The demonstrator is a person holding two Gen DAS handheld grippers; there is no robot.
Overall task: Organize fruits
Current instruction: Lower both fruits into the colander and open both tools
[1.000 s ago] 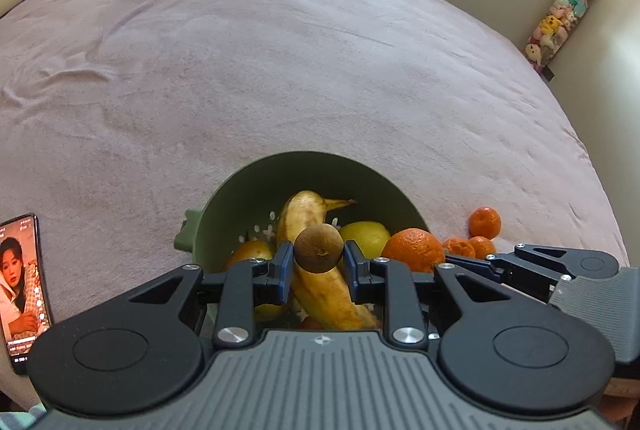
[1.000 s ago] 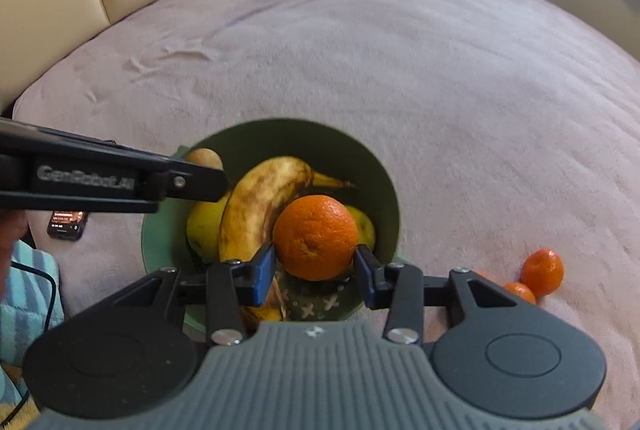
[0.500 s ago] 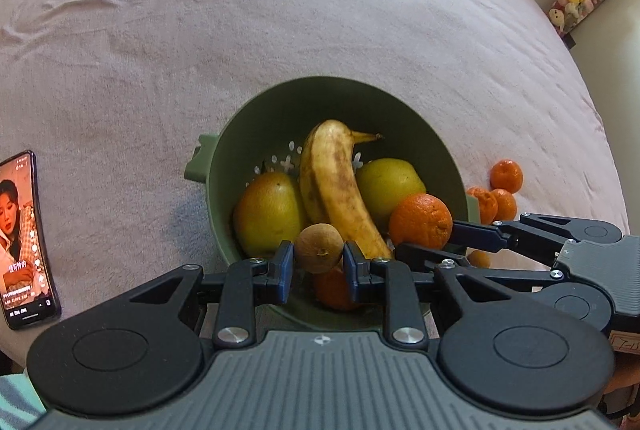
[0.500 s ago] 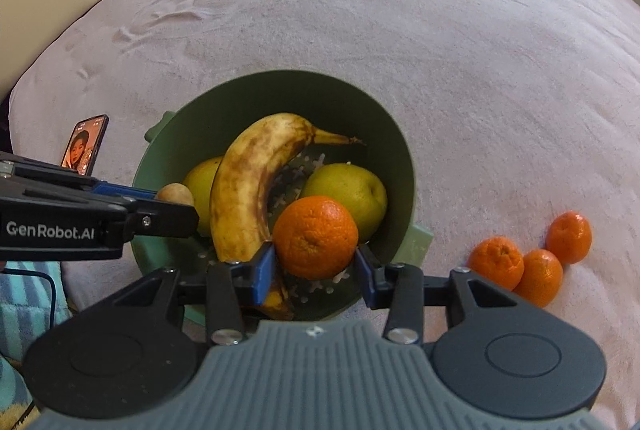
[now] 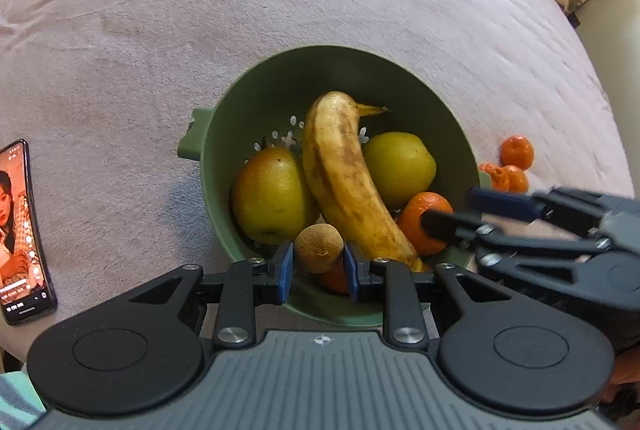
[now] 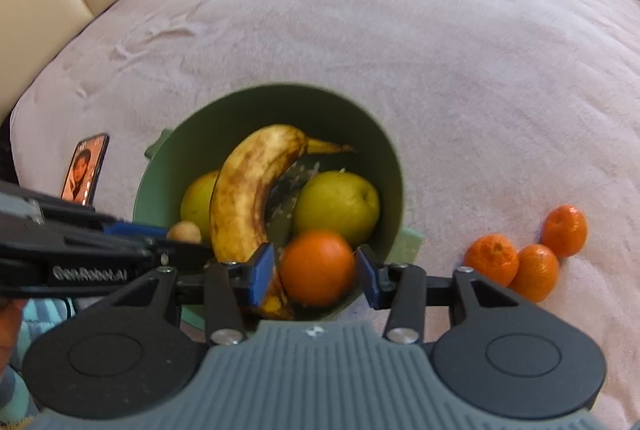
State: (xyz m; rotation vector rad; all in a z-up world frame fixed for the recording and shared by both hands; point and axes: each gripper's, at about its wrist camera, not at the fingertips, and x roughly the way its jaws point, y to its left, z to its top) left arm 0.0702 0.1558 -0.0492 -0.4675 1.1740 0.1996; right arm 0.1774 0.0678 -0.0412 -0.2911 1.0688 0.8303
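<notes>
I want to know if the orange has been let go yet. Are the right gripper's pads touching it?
Apart. In the right wrist view the right gripper has just been opening; bowl shows between each pad and the orange.

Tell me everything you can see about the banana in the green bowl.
The banana is one long, curved, overripe fruit, yellow skin heavily mottled brown, its stem tip pointing toward the far wall of the green bowl. It lies diagonally across the bowl between two yellow-green pears, leaning against both. Its near end sits by an orange. Neither claw grips it.
</notes>
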